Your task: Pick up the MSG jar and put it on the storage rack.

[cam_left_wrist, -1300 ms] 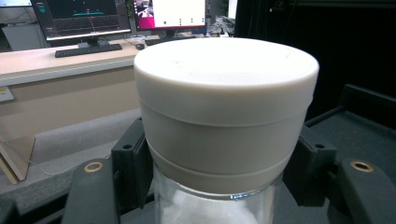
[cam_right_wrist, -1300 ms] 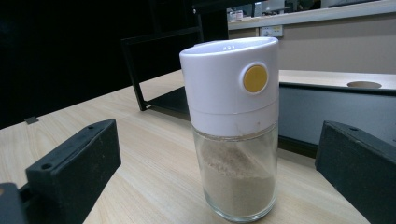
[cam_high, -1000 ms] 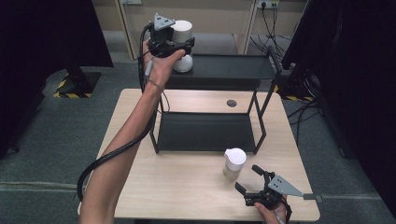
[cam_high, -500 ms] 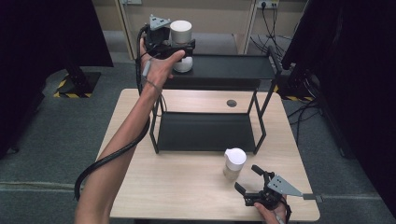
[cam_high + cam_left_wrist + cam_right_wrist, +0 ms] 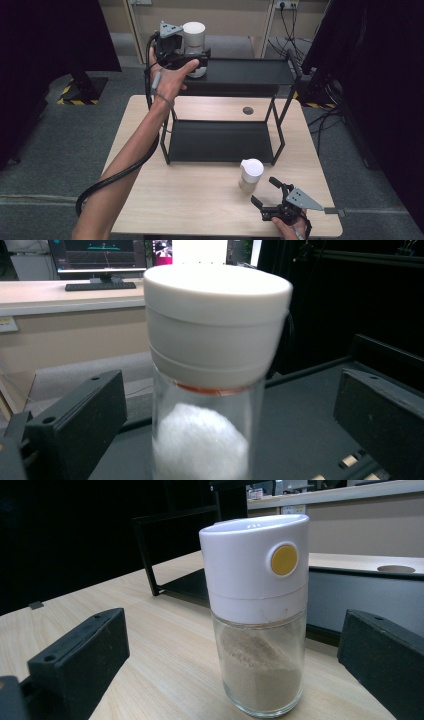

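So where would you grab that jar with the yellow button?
Probably on the glass body of the jar, below the white cap. It stands upright on the table, so the right gripper could come in level from the front, jaws either side.

A glass shaker [image 5: 257, 625] stands upright on the wooden table [image 5: 165, 645], dead centre between the right gripper [image 5: 240, 680]'s two black jaws, which sit wide apart at seven and four o'clock, clear of the glass. White cap on top, yellow button [image 5: 284, 559] facing us, beige powder [image 5: 260, 672] filling the lower half. A black metal rack [image 5: 200, 545] sits behind, from eleven to three o'clock.
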### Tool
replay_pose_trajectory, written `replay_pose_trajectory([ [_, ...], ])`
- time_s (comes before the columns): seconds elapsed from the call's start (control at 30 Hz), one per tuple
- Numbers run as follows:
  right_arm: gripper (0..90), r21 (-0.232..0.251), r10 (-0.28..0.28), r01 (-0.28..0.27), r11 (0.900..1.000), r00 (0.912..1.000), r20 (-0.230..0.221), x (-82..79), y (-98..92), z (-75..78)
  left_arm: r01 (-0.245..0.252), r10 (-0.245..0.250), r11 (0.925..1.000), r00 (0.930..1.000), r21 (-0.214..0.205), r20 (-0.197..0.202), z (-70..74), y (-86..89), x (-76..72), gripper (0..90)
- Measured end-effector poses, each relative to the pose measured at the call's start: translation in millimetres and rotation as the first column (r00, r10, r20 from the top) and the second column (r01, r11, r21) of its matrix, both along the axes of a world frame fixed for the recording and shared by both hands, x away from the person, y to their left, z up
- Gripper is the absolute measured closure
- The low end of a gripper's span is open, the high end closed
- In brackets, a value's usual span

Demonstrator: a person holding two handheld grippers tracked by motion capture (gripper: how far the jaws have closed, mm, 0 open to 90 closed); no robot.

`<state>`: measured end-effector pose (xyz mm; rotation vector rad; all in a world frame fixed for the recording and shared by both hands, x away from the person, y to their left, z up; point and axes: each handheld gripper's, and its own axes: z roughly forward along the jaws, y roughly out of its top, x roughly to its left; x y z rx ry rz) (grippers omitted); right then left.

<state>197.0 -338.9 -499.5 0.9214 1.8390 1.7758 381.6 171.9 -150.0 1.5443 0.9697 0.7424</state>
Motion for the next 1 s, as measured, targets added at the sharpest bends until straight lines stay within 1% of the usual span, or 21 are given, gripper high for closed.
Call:
replay_pose_trajectory([
  [0.07, 0.4, -0.001, 0.001, -0.001, 1.0, 1.0, 0.0, 0.1, 0.1, 0.0, 0.011, -0.011, 0.9998, 0.9999, -0.015, 0.003, -2.3, 3.2, -6.5, 0.0],
  [0.13, 0.4, 0.0, 0.001, -0.001, 1.0, 1.0, 0.0, 0.1, 0.1, -0.1, 0.018, -0.018, 0.9996, 0.9997, -0.021, 0.016, -4.4, 5.2, -12.1, 0.0],
  [0.2, 0.4, -0.001, 0.001, -0.001, 1.0, 1.0, 0.0, 0.0, 0.1, -0.1, 0.023, -0.022, 0.9996, 0.9995, -0.019, 0.02, -5.8, 7.0, -18.3, 0.0],
  [0.27, 0.4, -0.001, 0.0, 0.0, 1.0, 1.0, -0.001, 0.1, 0.3, -0.1, 0.036, -0.036, 0.9989, 0.9992, -0.029, 0.02, -7.9, 10.0, -22.5, 0.0],
  [0.33, 0.4, -0.001, 0.001, -0.001, 1.0, 1.0, 0.0, 0.0, 0.4, -0.1, 0.043, -0.043, 0.9988, 0.9987, -0.022, 0.028, -9.6, 11.5, -26.7, 0.0],
  [0.4, 0.4, -0.002, 0.001, -0.001, 1.0, 1.0, -0.002, 0.1, 0.7, 0.1, 0.053, -0.052, 0.9982, 0.9981, -0.029, 0.035, -13.6, 13.9, -32.1, 0.1],
  [0.63, 0.4, -0.002, 0.001, -0.001, 1.0, 1.0, -0.003, 0.2, 1.0, -0.1, 0.091, -0.089, 0.9953, 0.9951, -0.034, 0.043, -26.8, 18.1, -45.5, 0.2],
  [0.77, 0.4, -0.002, 0.003, -0.003, 1.0, 1.0, -0.004, 0.2, 1.5, 0.0, 0.117, -0.115, 0.9924, 0.9918, -0.038, 0.056, -35.7, 19.2, -53.2, 0.2],
  [0.87, 0.4, -0.001, 0.002, -0.002, 1.0, 1.0, -0.005, 0.4, 1.6, -0.3, 0.147, -0.144, 0.9882, 0.9873, -0.041, 0.067, -45.4, 19.8, -61.0, 0.5],
  [0.93, 0.4, -0.001, 0.002, -0.002, 1.0, 1.0, -0.004, 0.3, 1.6, -0.3, 0.155, -0.152, 0.987, 0.9861, -0.043, 0.068, -47.9, 20.1, -63.0, 0.5],
  [1.0, 0.4, -0.001, 0.002, -0.002, 1.0, 1.0, -0.004, 0.2, 1.7, -0.3, 0.171, -0.167, 0.984, 0.9831, -0.051, 0.075, -54.7, 20.9, -67.8, 0.5],
])
